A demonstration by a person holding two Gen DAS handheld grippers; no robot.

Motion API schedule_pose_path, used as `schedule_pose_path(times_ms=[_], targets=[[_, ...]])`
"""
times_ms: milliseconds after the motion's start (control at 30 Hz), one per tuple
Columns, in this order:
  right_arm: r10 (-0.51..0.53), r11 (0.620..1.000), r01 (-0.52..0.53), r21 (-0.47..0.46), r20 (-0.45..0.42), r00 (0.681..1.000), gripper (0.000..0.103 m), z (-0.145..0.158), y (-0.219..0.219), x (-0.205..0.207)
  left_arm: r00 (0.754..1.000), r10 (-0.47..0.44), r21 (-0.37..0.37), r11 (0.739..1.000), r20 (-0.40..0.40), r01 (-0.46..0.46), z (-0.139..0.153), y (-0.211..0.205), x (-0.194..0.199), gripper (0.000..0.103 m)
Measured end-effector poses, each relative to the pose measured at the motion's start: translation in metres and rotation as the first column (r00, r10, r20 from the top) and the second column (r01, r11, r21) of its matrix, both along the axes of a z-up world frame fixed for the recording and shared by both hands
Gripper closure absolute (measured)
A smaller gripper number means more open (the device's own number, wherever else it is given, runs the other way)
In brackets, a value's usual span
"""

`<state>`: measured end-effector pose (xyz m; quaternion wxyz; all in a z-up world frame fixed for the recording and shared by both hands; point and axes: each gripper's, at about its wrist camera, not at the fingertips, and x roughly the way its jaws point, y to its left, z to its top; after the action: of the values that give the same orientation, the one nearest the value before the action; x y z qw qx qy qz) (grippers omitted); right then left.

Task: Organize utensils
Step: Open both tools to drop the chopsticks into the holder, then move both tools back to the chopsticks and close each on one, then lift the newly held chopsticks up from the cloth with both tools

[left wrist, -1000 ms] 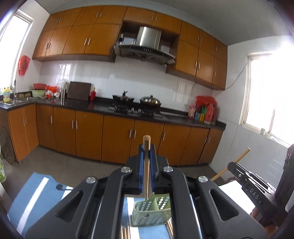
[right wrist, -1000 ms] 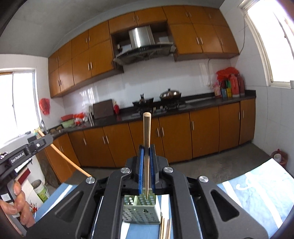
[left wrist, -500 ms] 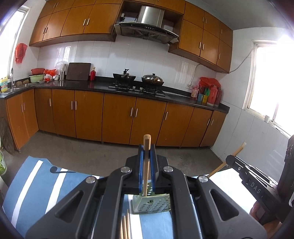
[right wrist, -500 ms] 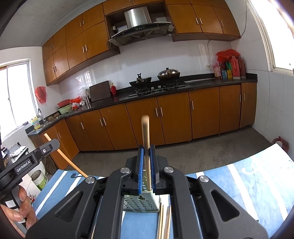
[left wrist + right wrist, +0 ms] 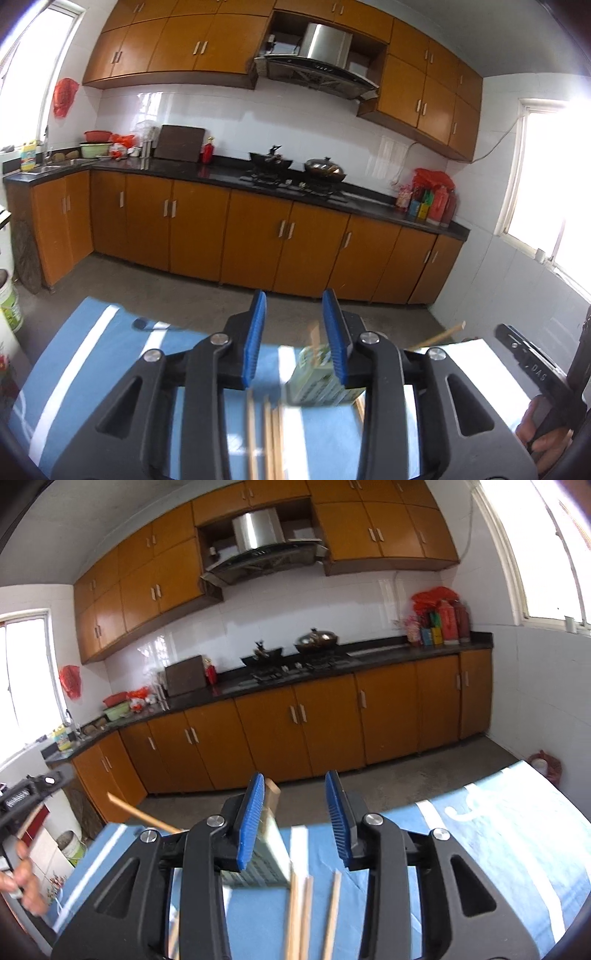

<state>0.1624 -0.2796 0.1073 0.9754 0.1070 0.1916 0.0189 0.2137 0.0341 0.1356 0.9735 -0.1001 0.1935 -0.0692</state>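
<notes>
One green basket (image 5: 320,380); three loose chopsticks (image 5: 303,904) on blue cloth (image 5: 498,849); both grippers' jaws just parted, empty.

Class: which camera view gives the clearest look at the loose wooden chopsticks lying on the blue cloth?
The right wrist view: the loose wooden chopsticks lie spread apart and mostly unblurred on the blue cloth. The left wrist view shows them as smeared streaks.

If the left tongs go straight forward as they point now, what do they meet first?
Probably the green utensil basket on the blue cloth. It stands just ahead of the open left tongs, toward their right finger; depth is unclear.
</notes>
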Motion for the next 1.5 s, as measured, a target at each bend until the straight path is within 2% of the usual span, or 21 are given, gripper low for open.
schedule_pose_path(times_ms=[67,200,333,400,500,667,800,933,1000,1033,1133,1300,1433,1500], targets=[[-0.016,1.0,0.015,-0.016,-0.053,0.998,0.067,-0.018,-0.006,-0.005,0.999,0.013,0.016,1.0,-0.032,-0.013,-0.016,0.011,-0.012,0.066],[-0.023,1.0,0.019,-0.022,-0.221,0.975,0.067,-0.078,-0.013,-0.008,0.987,0.043,0.073,0.997,-0.154,-0.032,-0.064,0.025,-0.023,0.065],[0.038,0.999,-0.035,0.015,-0.376,0.926,0.07,-0.135,-0.001,-0.005,0.946,0.044,0.1,0.995,-0.32,-0.013,-0.128,0.033,-0.021,0.065],[0.073,0.997,-0.069,0.023,-0.415,0.907,0.073,-0.152,0.011,-0.005,0.929,0.042,0.101,0.995,-0.369,-0.005,-0.153,0.037,-0.024,0.065],[0.097,0.994,-0.109,-0.001,-0.448,0.889,0.074,-0.17,0.031,-0.007,0.907,0.036,0.096,0.995,-0.419,0.005,-0.179,0.037,-0.028,0.065],[0.087,0.992,-0.122,-0.039,-0.493,0.866,0.078,-0.188,0.044,-0.004,0.895,0.005,0.08,0.996,-0.445,0.034,-0.198,0.035,-0.036,0.065],[0.047,0.992,-0.099,-0.081,-0.49,0.871,0.095,-0.187,0.039,-0.005,0.889,-0.022,0.082,0.994,-0.458,0.067,-0.199,0.023,-0.035,0.065],[-0.029,0.997,-0.013,-0.081,-0.49,0.871,0.096,-0.188,0.019,0.0,0.878,-0.051,0.082,0.991,-0.476,0.102,-0.204,0.009,-0.032,0.066],[-0.058,0.997,0.028,-0.068,-0.494,0.868,0.096,-0.189,0.007,0.0,0.872,-0.056,0.088,0.99,-0.487,0.113,-0.209,0.002,-0.03,0.068],[-0.06,0.998,0.035,-0.06,-0.495,0.867,0.096,-0.189,0.003,0.0,0.869,-0.058,0.09,0.989,-0.492,0.116,-0.21,0.001,-0.029,0.073],[-0.057,0.998,0.029,-0.063,-0.493,0.868,0.096,-0.19,0.001,0.001,0.856,-0.067,0.089,0.987,-0.512,0.131,-0.218,-0.007,-0.025,0.079],[-0.057,0.997,0.024,-0.074,-0.488,0.871,0.096,-0.192,0.002,0.002,0.848,-0.065,0.111,0.983,-0.526,0.145,-0.226,-0.018,-0.02,0.082],[-0.053,0.997,0.019,-0.076,-0.485,0.873,0.096,-0.192,0.003,0.002,0.857,-0.023,0.157,0.98,-0.515,0.121,-0.229,-0.022,-0.016,0.094],[-0.053,0.996,0.014,-0.084,-0.483,0.874,0.096,-0.192,0.004,0.003,0.858,-0.013,0.151,0.983,-0.514,0.105,-0.23,-0.018,-0.012,0.095]])
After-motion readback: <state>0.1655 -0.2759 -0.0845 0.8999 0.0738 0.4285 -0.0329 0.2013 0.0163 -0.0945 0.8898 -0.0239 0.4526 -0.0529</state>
